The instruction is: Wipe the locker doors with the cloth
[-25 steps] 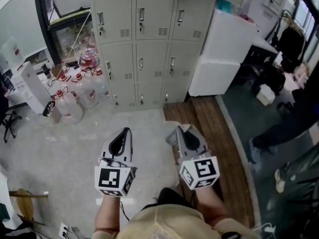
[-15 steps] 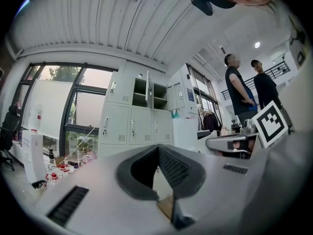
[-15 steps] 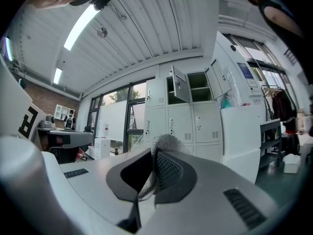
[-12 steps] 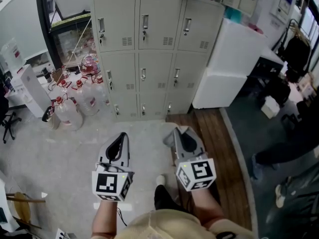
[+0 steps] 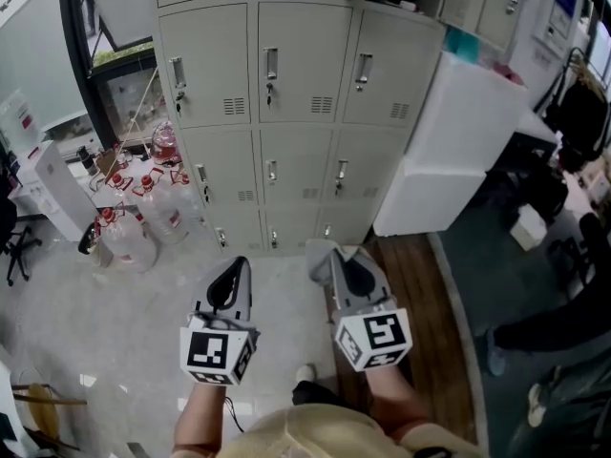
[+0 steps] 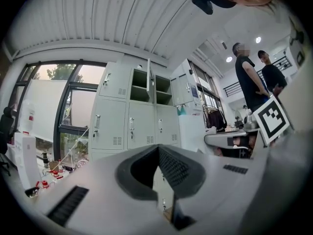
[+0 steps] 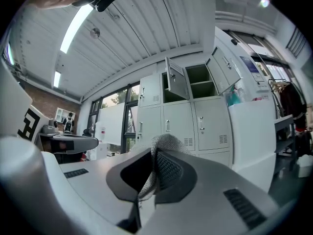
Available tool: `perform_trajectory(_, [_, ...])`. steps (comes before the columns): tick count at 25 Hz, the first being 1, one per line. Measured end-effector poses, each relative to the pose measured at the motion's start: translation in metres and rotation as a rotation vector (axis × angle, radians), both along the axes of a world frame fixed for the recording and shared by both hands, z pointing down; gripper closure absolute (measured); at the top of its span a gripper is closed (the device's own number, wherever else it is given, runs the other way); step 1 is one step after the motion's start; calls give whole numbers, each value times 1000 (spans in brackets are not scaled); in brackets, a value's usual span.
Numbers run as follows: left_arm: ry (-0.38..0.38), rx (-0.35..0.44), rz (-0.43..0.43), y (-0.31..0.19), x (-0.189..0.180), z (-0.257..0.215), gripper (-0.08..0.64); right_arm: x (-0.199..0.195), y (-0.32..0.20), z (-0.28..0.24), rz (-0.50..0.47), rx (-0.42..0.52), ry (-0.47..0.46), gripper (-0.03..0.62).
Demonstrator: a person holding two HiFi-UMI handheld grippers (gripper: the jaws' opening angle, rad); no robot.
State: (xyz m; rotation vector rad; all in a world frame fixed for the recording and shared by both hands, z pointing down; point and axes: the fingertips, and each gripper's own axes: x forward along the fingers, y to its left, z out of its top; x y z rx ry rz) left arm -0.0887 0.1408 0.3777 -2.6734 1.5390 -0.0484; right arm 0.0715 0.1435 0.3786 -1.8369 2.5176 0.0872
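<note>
The pale grey lockers (image 5: 286, 132) stand ahead in three columns, with handles and vent slots on each door. In the right gripper view one upper door (image 7: 176, 84) hangs open. My right gripper (image 5: 336, 260) is shut on a grey knitted cloth (image 7: 165, 145), whose edge pokes out past the jaw tips (image 5: 319, 252). My left gripper (image 5: 232, 277) is shut with nothing in it; its tips meet in the left gripper view (image 6: 157, 150). Both grippers hang over the floor, well short of the lockers (image 6: 129, 126).
Several water jugs (image 5: 134, 227) with red caps crowd the floor left of the lockers. A white cabinet (image 5: 449, 151) stands against their right side. A wooden floor strip (image 5: 410, 294) runs under my right gripper. People (image 6: 252, 77) stand off to the right.
The lockers have drawn closer and fill more of the head view. Both grippers keep about the same pose, the right one still shut on the cloth.
</note>
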Motion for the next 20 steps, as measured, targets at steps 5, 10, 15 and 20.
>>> perform_trajectory(5, [-6,49,-33,-53,12,-17,558,10,-53,-14,-29,37,18,588])
perform_trajectory(10, [24,93,-52,-95,23,-34,558,20,-96,-30,-46,82,35,588])
perform_trajectory(15, [5,75,-65,-125,28,-44,558,29,-133,-50,-42,124,24,588])
perform_trajectory(20, [-4,86,-79,-152,29,-56,558,32,-163,-70,-34,176,18,588])
